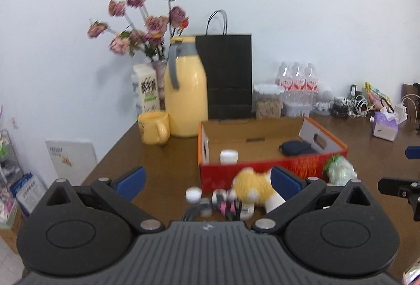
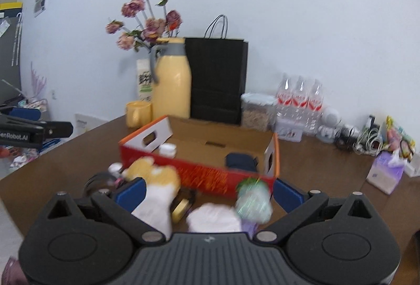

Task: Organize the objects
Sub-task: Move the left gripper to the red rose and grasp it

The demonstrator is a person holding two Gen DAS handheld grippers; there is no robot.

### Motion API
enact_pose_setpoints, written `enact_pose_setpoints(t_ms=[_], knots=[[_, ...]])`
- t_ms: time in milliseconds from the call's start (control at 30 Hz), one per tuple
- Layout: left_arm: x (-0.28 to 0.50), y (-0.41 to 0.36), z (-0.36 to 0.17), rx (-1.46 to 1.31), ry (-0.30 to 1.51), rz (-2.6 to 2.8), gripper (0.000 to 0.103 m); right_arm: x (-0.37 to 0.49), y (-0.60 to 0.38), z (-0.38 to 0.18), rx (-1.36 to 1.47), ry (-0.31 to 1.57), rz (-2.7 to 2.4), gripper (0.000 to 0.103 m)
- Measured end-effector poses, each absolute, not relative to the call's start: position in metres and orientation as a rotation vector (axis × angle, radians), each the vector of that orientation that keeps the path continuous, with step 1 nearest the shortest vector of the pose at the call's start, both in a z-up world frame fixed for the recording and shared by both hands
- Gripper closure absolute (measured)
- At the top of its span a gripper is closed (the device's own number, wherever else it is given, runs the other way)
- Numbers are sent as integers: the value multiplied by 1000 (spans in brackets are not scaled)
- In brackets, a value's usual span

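An open red cardboard box [image 1: 262, 169] [image 2: 204, 174] sits on the brown table, holding a small white jar [image 1: 229, 155] [image 2: 168, 149] and a dark pouch [image 1: 295, 147] [image 2: 240, 161]. In front of it lie a yellow-and-white plush toy [image 1: 253, 186] [image 2: 155, 174], a white cap [image 1: 193, 194], a pink-and-black cable bundle [image 1: 225, 207], a green-white wrapped bundle [image 1: 340, 170] [image 2: 253, 202], a tape roll [image 2: 181, 206] and a white cloth [image 2: 212, 216]. My left gripper [image 1: 207, 181] is open above the plush and cap. My right gripper [image 2: 208, 191] is open over the tape, cloth and bundle.
At the back stand a yellow thermos jug [image 1: 185, 90], yellow mug [image 1: 153, 127], black paper bag [image 1: 224, 77], flower vase [image 1: 158, 69], milk carton [image 1: 145, 88], food jar [image 1: 269, 101] and water bottles [image 1: 298, 82]. Cables and a purple tissue pack [image 1: 384, 124] lie right. The table's left edge drops off.
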State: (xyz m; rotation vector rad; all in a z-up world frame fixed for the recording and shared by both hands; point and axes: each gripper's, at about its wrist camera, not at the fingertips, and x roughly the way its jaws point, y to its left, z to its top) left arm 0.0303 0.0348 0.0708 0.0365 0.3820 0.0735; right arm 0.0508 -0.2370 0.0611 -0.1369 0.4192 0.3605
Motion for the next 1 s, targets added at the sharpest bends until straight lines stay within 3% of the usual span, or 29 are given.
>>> enact_pose_setpoints(t_ms=[333,800,1000], knots=[[-22,43,11,-12,507,131,0,8,-231,11,-113,515,307,0],[-25,37,-28,6,628,116,0,-1,-230,-16,-85,581,285,0],[-16,38,-31,-10,645,102,14,4,-230,-18,-79,586,282,0]])
